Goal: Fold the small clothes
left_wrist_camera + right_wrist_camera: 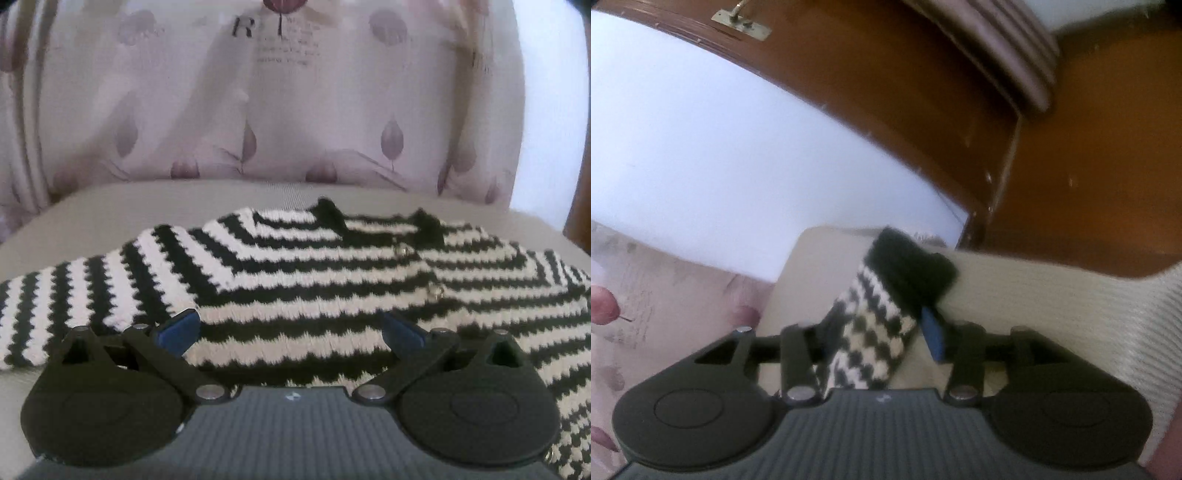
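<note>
You have one striped knit sweater [295, 280] flat on the beige cushion [110, 206]; left gripper [291, 328] gapes empty above its hem, right gripper [882, 332] part-spread, pads off the black-cuffed sleeve [879, 317], bare cushion toward two o'clock

Domestic interior, most likely a bedroom or living room. Indicated by floral-printed curtain fabric [258, 110] behind a padded beige surface [110, 206], brown wooden furniture with a brass fitting [742, 20], and a knitted striped garment [295, 266] laid flat.
</note>
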